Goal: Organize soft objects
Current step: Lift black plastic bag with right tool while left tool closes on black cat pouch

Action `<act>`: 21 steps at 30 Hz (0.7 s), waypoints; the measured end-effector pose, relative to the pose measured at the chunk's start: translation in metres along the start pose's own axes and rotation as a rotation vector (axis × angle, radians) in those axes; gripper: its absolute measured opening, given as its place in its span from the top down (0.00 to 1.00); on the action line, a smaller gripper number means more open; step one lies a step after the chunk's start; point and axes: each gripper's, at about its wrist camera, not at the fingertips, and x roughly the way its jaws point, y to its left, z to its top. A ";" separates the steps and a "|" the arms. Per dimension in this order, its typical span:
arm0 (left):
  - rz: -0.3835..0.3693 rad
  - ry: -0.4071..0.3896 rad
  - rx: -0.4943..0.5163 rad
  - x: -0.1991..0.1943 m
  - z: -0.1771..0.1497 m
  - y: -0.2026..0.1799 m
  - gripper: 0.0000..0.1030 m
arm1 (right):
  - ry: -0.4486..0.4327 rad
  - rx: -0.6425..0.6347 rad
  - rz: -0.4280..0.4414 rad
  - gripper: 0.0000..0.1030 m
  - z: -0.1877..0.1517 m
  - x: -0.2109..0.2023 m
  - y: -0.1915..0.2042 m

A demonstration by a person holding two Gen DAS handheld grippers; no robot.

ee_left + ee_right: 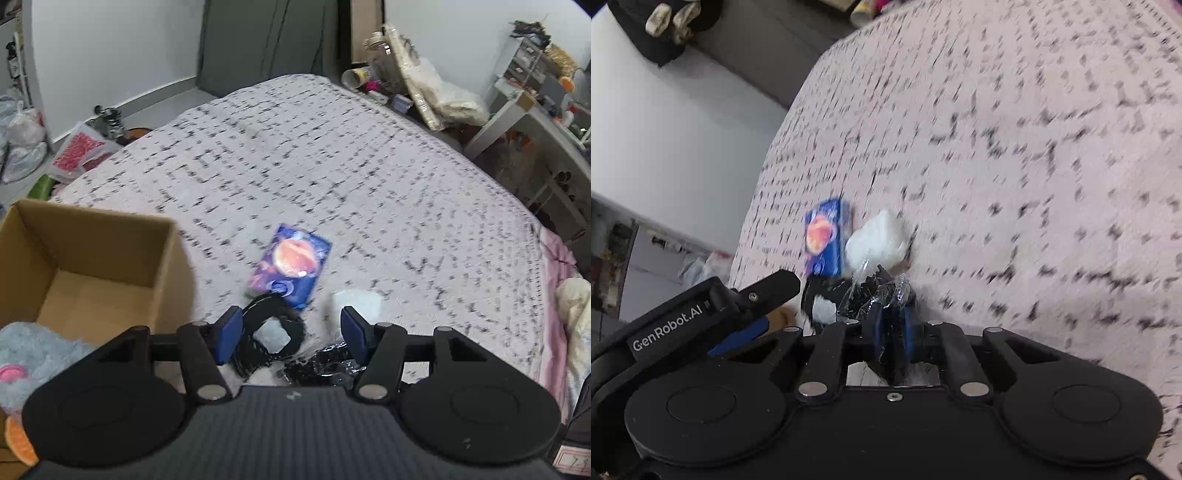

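My left gripper (291, 332) is open over the bed, its blue pads either side of a black looped item (273, 332) and a clear plastic bag of black stuff (325, 362). A blue packet with an orange planet picture (291, 264) lies just beyond. A white soft bundle (356, 301) lies to its right. My right gripper (892, 321) is shut on the clear bag of black stuff (882, 291). The blue packet (825, 238) and white bundle (879, 240) lie ahead of it. The left gripper's finger (768, 291) shows at left.
An open cardboard box (92, 258) stands at the left on the patterned bedspread (332, 166), with a blue plush toy (33, 354) inside. Clutter, bags and a shelf line the far bed edges. A pink sheet (554, 314) shows at right.
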 end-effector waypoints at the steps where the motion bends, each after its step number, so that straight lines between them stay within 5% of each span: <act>1: -0.013 0.006 -0.007 0.001 0.000 -0.001 0.44 | -0.014 0.013 -0.007 0.89 0.002 -0.004 -0.003; 11: 0.050 0.039 0.067 0.027 -0.015 -0.018 0.44 | -0.115 0.031 -0.098 0.89 0.013 -0.023 -0.025; 21: 0.133 0.070 0.097 0.052 -0.027 -0.019 0.44 | -0.111 0.042 -0.082 0.89 0.017 -0.020 -0.033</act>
